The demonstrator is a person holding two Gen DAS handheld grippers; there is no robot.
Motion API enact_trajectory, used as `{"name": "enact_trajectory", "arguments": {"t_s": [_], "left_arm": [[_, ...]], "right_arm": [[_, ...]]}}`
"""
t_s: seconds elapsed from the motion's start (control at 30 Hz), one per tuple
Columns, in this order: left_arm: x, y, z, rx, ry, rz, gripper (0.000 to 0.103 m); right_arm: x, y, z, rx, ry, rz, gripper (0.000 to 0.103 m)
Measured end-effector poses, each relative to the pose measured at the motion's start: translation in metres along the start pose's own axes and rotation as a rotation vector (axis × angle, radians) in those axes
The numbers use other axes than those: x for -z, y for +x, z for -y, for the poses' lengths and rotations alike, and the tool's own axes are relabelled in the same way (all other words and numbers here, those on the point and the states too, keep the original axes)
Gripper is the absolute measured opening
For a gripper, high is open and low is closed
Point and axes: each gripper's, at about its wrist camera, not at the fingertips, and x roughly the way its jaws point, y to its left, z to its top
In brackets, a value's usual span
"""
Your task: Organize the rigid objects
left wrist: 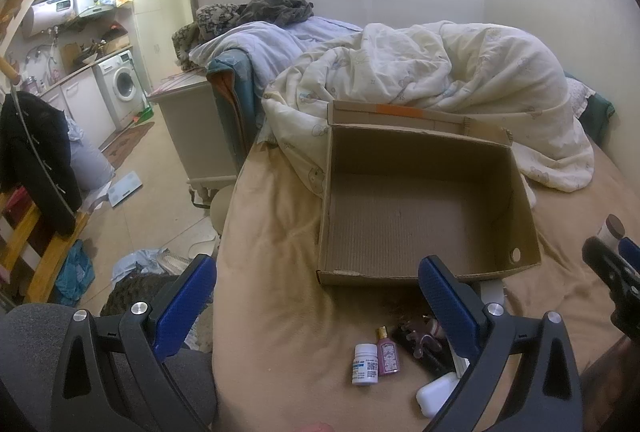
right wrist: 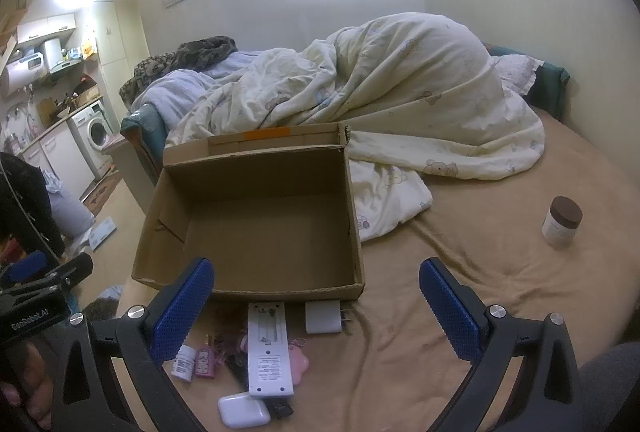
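Observation:
An empty open cardboard box [left wrist: 424,216] [right wrist: 256,216] sits on the tan bed sheet. In front of it lie a white pill bottle [left wrist: 365,364] [right wrist: 184,363], a small pink perfume bottle [left wrist: 387,351] [right wrist: 206,357], a white remote [right wrist: 268,350], a white charger plug [right wrist: 323,317], a white earbud case [left wrist: 436,394] [right wrist: 243,411], a pink item [right wrist: 298,362] and a dark hair clip [left wrist: 420,338]. A brown-lidded jar [right wrist: 561,221] [left wrist: 610,228] stands to the right. My left gripper [left wrist: 316,304] is open above the small items. My right gripper [right wrist: 316,306] is open above the remote and plug.
A rumpled cream duvet [right wrist: 392,104] [left wrist: 440,72] lies behind the box. The bed edge drops to a cluttered floor at left [left wrist: 132,216], with a nightstand [left wrist: 192,128], a washing machine [left wrist: 122,82] and a chair with a black coat [left wrist: 36,160].

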Motion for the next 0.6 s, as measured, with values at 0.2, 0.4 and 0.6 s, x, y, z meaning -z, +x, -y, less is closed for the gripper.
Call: {"name": "enact_trajectory", "arguments": {"t_s": [0.2,0.4,0.6], "left_arm": [[0.0001,-0.0001,0.0002,0.0,-0.001,-0.001,0.101],[-0.0003,0.0,0.0011,0.001,0.0,0.0,0.101],[0.0002,-0.0001,0.002,0.0,0.004,0.001,0.101]], "right_arm": [[0.0001,0.0,-0.0004,-0.001,0.0,0.0,0.103],[0.0,-0.0004,-0.001,-0.001,-0.002,0.0,0.103],[0.0003,0.0015,0.004,0.0,0.008,0.002,0.103]]}}
